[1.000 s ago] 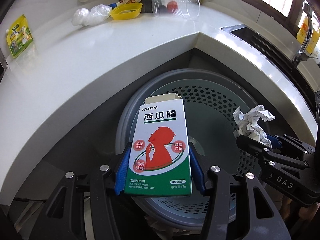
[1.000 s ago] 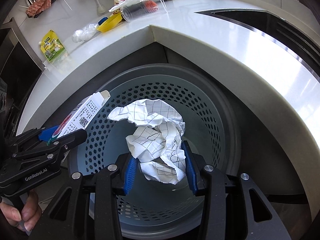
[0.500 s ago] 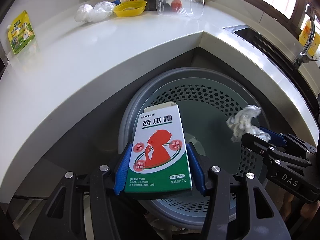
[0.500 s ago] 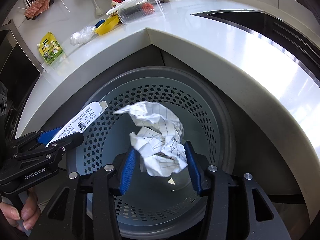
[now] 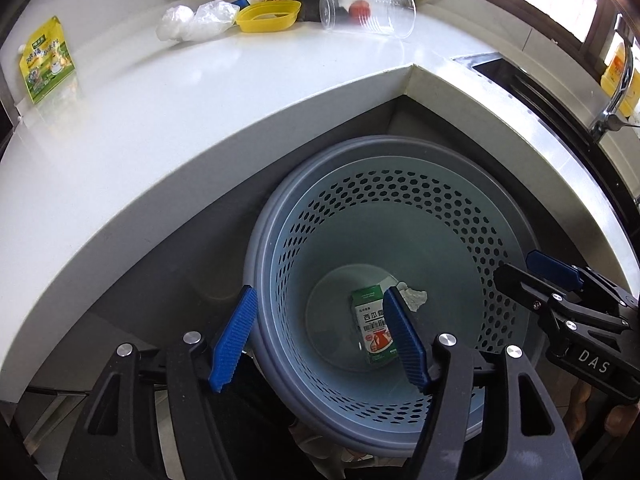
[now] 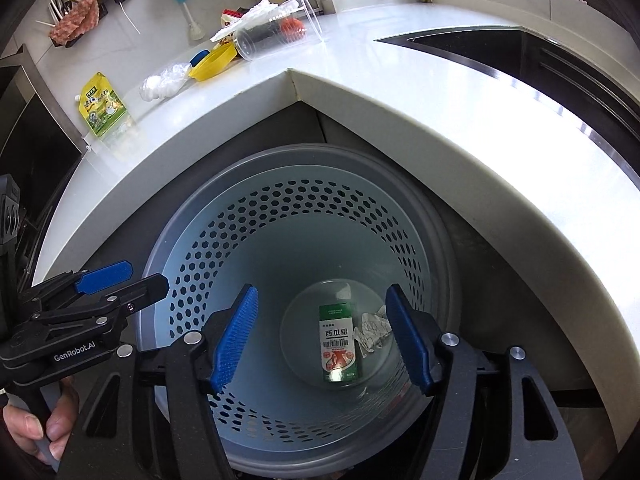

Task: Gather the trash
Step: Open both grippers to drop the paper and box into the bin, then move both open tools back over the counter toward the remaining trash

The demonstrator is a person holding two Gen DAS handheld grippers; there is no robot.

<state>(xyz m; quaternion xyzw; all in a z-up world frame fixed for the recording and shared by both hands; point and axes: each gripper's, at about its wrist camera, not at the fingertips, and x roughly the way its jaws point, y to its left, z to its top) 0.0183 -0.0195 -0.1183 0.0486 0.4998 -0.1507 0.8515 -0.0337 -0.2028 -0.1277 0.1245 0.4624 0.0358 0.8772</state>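
Medicine box (image 6: 338,344) lies flat on bin (image 6: 280,208) floor, crumpled paper (image 6: 374,330) touching its right side; nothing else in bin. L gripper (image 5: 320,338) + R gripper (image 6: 322,338) above bin, jaws just opened wide, both empty. Counter back corner: clear cup (image 5: 368,12) on side, yellow lid (image 5: 268,18), plastic wrap (image 5: 196,22); green pouch (image 5: 46,60) at left edge. Items behind cup hard to make out.

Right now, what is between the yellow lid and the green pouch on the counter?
A crumpled clear plastic bag lies between the yellow lid and the green pouch, nearer the lid. The right wrist view shows it.

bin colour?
Pale blue-grey bin, wall perforated with hexagonal holes; clearest in right wrist view.
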